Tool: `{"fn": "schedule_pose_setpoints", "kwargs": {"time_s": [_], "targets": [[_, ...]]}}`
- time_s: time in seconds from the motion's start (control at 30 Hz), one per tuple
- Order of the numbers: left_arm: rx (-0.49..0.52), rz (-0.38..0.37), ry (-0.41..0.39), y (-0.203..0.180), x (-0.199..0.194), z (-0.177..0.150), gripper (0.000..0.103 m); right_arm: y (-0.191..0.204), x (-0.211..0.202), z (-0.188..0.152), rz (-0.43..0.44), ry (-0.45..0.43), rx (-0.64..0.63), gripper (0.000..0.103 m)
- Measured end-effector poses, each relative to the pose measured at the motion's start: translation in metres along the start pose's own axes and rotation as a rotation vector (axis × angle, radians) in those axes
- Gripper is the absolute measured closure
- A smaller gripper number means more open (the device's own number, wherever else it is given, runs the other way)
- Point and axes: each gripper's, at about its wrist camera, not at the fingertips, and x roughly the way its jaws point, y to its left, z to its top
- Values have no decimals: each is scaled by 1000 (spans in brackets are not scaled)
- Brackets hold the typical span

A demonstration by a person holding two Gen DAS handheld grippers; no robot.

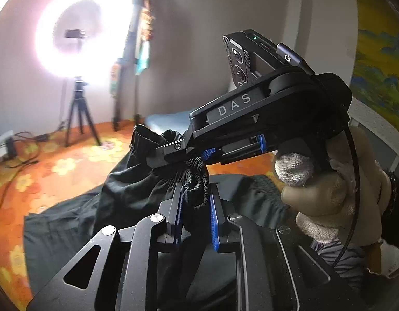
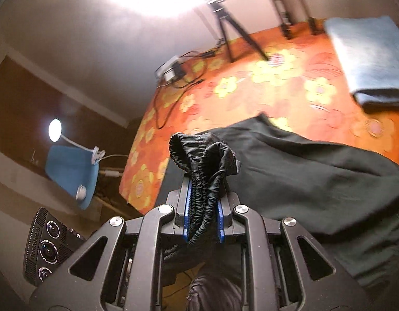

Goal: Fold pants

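Black pants point(image 1: 69, 223) with an elastic waistband lie partly on an orange flowered bed cover point(image 1: 43, 171). My left gripper point(image 1: 196, 202) is shut on a bunch of the waistband point(image 1: 196, 189). The right gripper point(image 1: 178, 155), held in a gloved hand point(image 1: 326, 194), crosses just above it and is shut on the same waistband. In the right wrist view my right gripper point(image 2: 203, 207) is shut on the gathered waistband point(image 2: 202, 163), lifted above the bed. The rest of the pants point(image 2: 316, 176) drape to the right.
A bright ring light on a tripod point(image 1: 80, 111) stands at the far side of the bed, with cables and a power box point(image 2: 170, 71). A folded blue cloth point(image 2: 368, 57) lies at the far right. A blue chair with a desk lamp point(image 2: 72, 168) stands beside the bed.
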Motion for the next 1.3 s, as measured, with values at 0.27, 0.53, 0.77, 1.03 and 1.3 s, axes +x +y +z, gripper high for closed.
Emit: {"fn": "schedule_pose_setpoints", "kwargs": {"time_s": [0.27, 0.53, 0.77, 1.03, 1.3], "targets": [[27, -91, 37, -45, 43, 5, 88, -65, -38, -19, -32, -48, 93, 86], [48, -147, 83, -83, 78, -3, 88, -122, -59, -37, -53, -76, 181, 87], [53, -179, 104, -95, 106, -3, 88, -154, -72, -47, -75, -96, 219, 87], [54, -213, 129, -109, 125, -7, 88, -185, -85, -60, -81, -120, 272, 87], [45, -221, 165, -110, 133, -7, 87, -210, -88, -67, -89, -132, 306, 87]]}}
